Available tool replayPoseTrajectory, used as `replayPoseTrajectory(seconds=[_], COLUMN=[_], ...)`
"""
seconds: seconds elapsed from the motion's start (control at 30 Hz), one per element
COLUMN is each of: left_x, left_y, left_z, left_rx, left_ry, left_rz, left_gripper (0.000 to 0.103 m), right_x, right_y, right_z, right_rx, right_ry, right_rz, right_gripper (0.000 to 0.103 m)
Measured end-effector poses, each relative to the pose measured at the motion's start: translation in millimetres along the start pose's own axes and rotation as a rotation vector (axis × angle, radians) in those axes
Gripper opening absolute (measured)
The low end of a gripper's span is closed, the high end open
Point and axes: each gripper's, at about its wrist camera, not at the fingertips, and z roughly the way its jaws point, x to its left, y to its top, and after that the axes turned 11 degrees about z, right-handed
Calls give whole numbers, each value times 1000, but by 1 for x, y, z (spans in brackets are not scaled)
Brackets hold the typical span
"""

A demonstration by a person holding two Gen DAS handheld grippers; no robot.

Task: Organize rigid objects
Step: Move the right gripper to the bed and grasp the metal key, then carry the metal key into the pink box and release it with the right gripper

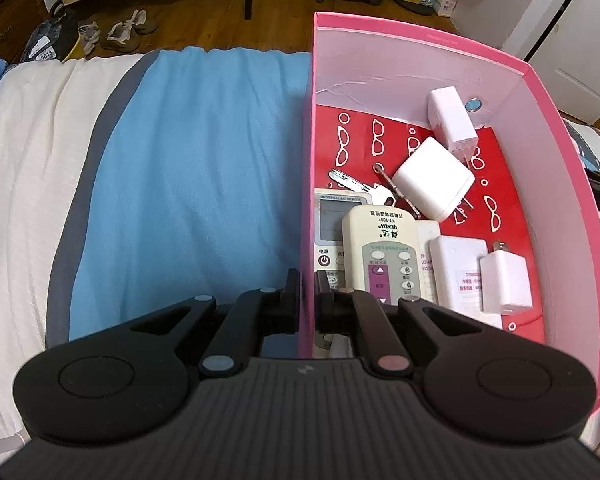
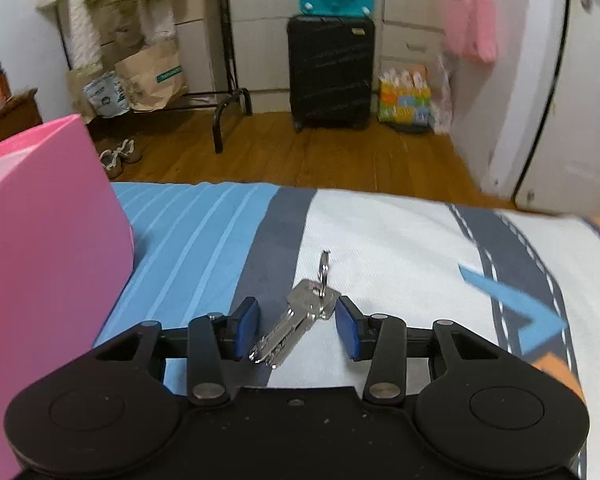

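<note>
Left wrist view: pink box [image 1: 420, 36] sits on the bed [image 1: 180, 160]; already inside are two remotes [image 1: 380, 256], a bunch of keys [image 1: 364, 188], several white chargers [image 1: 432, 184] and what looks like a coin cell [image 1: 475, 104] by the far wall. Judged from this, most of the sorting is done. Left gripper [image 1: 307, 292] is angled steeply down at the box's near left wall, jaws drawn together on that wall, one finger outside and one inside, apparently steadying the box. Right wrist view: one set of keys on a ring [image 2: 300, 320] lies on the white part of the bedcover [image 2: 400, 240], outside the box, whose pink side [image 2: 40, 240] fills the left edge. This is the only loose item visible, so it seems to be the last piece left; other parts of the bed are out of view. Right gripper [image 2: 300, 326] is pitched down over the keys, jaws apart, the blue pads [image 2: 247, 320] straddling the key blades; the right pad is just beside the key head, contact unclear. No grip yet.
</note>
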Motion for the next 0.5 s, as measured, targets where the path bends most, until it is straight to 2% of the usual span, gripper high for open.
replayPoseTrajectory(seconds=[0.07,0.13,0.17,0.27,0.5], left_x=[0,0,0,1,2], left_y=[1,2,2,2,0], left_z=[0,1,2,4,4], left_rx=[-1,2,4,11,7], left_ry=[1,2,5,7,-3], left_rz=[-3,-3,-3,-9,-13], left_gripper=[6,6,6,6,6], right_x=[-1,1,5,10,6], right_y=[-1,0,0,-2,8], right_z=[1,1,-1,-11,-39], right_rx=[-19,-15,-16,-19,-19], right_ry=[8,12,8,4,69], right_rz=[-3,-47,-81,-79,67], right_gripper=[48,27,26,26,26])
